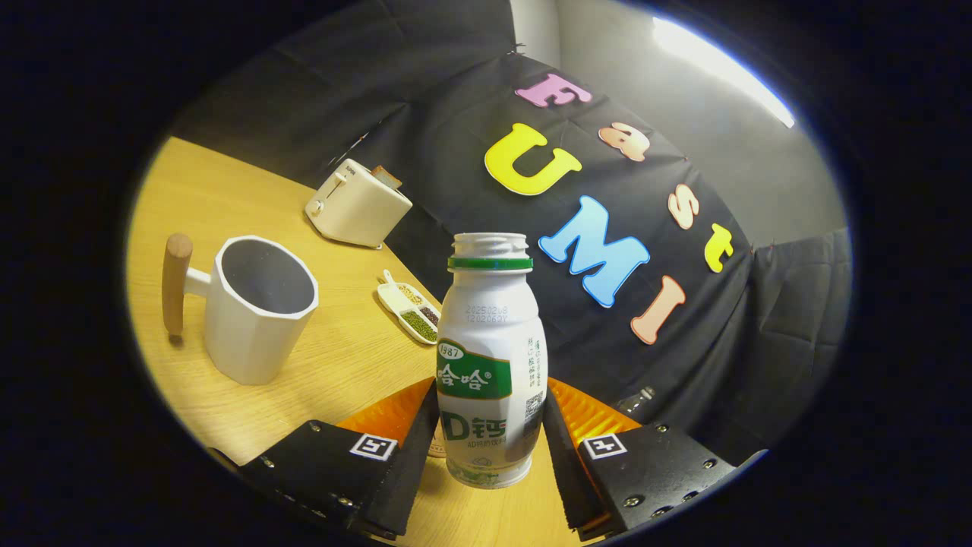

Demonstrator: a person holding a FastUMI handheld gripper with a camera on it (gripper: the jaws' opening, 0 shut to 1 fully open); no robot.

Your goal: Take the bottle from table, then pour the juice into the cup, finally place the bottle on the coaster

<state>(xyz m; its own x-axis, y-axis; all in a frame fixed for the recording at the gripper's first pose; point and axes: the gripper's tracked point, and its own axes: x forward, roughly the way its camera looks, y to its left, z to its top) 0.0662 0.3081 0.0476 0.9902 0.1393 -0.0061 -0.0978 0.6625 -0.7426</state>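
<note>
I have the bottle (492, 357) clamped between the fingers of the gripper (490, 441), both pads pressing on its lower body, one each side. The grip sits low, below the label band, so the neck and open mouth stay free for pouring. The cap is off, with only the green ring left at the neck. The bottle stands upright in the grip, though the whole scene leans, so the rig looks rolled. I can't tell if its base touches the table (342, 365) or hangs just above; it looks close to the wood either way.

The cup (258, 308) stands to the left, a bit farther off than the bottle, mouth up and empty as far as I see, its wooden handle pointing left, away from me. That leaves the rim on my side open for the pour.

An orange ribbed thing (588, 414) lies behind the fingers and under the bottle. It is probably the coaster, but mostly hidden, so I'm not sure.

A toaster (357, 203) stands far left near the wall, and a small dish (410, 308) of beans between it and the bottle; both are out of the pour path.

My read: grasp done, pour not yet started. Next I'd carry it left to the cup and tip slowly, since the open mouth could spill.
</note>
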